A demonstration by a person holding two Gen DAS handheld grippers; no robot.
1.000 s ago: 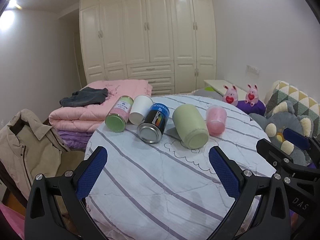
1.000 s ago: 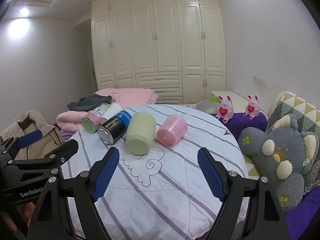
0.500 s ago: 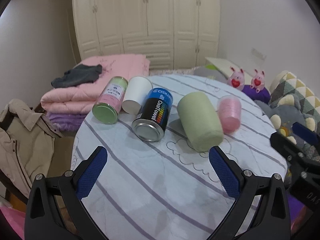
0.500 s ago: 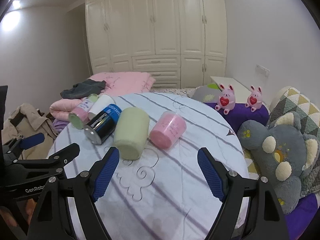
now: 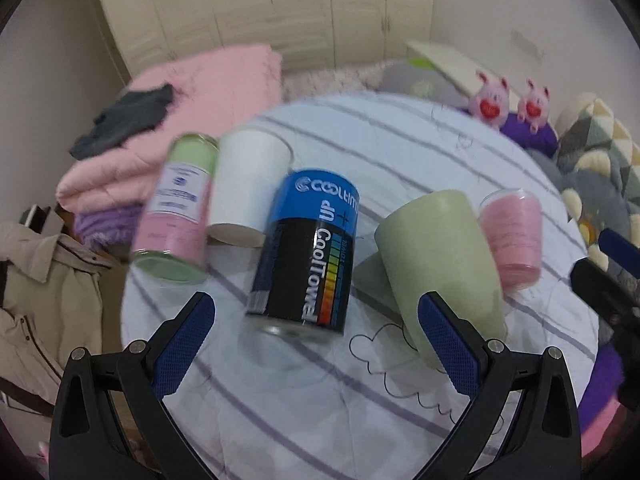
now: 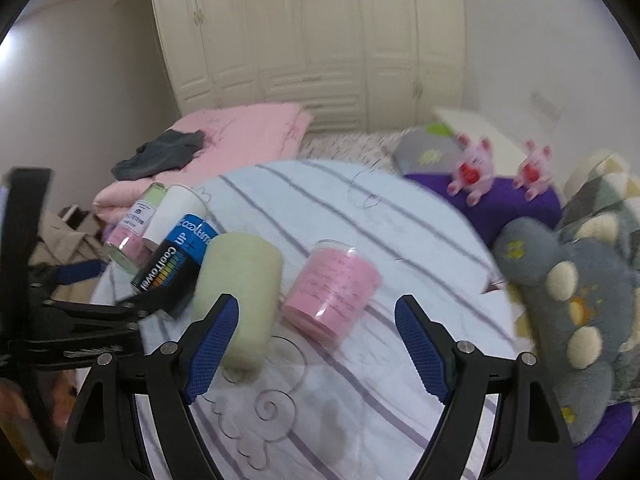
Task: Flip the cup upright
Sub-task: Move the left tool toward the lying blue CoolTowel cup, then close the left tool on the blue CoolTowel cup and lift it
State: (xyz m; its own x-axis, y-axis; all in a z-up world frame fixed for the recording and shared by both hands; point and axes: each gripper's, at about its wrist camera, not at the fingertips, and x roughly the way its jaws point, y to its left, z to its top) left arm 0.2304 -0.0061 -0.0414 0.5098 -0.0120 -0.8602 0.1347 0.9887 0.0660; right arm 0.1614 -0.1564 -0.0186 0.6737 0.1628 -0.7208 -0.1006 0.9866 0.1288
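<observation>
Several containers lie on their sides in a row on a round table with a striped cloth (image 5: pixel 400 148). From left: a pink and green can (image 5: pixel 176 212), a white paper cup (image 5: pixel 246 188), a blue and black CoolTowel can (image 5: pixel 308 256), a pale green cup (image 5: pixel 440 264) and a pink plastic cup (image 5: pixel 512 236). My left gripper (image 5: pixel 316 344) is open, just short of the CoolTowel can. My right gripper (image 6: pixel 316 344) is open, just short of the pink cup (image 6: pixel 332 288), with the green cup (image 6: pixel 240 288) at its left finger.
Folded pink bedding (image 5: pixel 192 96) with a dark garment lies behind the table. A beige jacket (image 5: pixel 36 280) hangs at the left. Two pink plush pigs (image 6: pixel 476 168) and a grey plush toy (image 6: pixel 568 292) sit on the right. A white wardrobe (image 6: pixel 312 40) fills the back wall.
Both grippers have moved forward and down toward the row of containers, which now look much larger. Both stay open. The containers have not moved.
</observation>
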